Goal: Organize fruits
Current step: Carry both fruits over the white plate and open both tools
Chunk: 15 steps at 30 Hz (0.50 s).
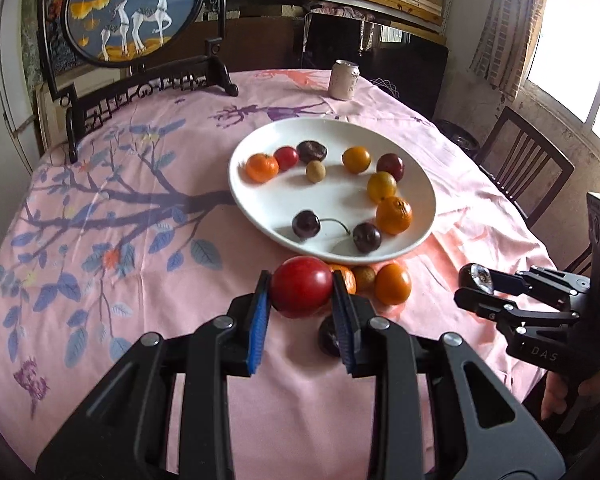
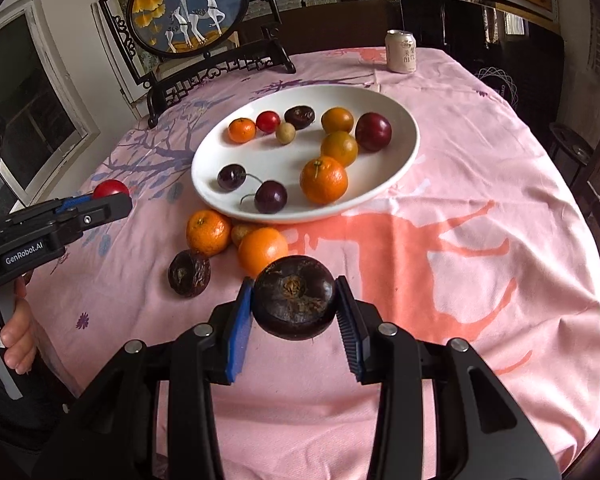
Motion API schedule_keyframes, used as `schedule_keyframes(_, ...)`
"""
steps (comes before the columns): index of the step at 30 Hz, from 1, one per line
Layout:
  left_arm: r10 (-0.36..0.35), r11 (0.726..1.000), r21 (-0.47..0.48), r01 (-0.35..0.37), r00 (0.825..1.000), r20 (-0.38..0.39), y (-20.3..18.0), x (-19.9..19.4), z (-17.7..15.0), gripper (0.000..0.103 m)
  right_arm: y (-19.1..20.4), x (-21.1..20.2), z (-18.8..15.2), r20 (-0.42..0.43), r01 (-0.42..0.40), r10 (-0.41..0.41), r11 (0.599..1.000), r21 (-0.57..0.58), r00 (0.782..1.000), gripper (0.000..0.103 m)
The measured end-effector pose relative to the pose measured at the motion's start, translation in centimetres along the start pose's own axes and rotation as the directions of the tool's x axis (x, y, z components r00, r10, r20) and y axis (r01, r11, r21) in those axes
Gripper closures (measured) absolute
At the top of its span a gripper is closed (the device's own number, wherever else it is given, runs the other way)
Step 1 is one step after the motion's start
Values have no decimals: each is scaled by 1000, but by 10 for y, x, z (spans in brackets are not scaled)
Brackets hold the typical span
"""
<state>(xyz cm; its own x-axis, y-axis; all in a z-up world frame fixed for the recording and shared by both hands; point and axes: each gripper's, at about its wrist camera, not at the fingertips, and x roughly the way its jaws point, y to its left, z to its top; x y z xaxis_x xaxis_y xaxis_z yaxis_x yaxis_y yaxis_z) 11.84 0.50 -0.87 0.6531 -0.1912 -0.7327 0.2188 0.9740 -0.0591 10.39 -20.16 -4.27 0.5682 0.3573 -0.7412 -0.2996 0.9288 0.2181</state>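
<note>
Nearest, a red tomato [image 1: 302, 291] is clamped between the pads of the left hand-held gripper [image 1: 300, 300], clear of the pink-clothed surface [image 2: 480, 280]. A dark, flattened fruit [image 2: 294, 302], possibly a water chestnut, is gripped by the right hand-held gripper [image 2: 296, 312]. Beyond, two oranges [image 2: 262, 250] and another dark fruit [image 2: 189, 273] are seen beside the white plate [image 2: 404, 152] holding more fruit.

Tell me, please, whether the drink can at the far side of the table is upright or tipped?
Upright: the can stands on its base on the pink tablecloth, top rim up.
</note>
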Motion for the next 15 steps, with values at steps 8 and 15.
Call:
schedule_keyframes(8, 47, 999, 1, -47, 996, -74, 2, 73, 80, 73, -29, 31, 66, 44, 112, -111, 994, -8, 993, 63)
schedule_keyframes(15, 37, 998, -54, -46, 989, -146, 12, 127, 100, 73, -46, 72, 99, 1, 152, -152, 988, -8, 988, 63)
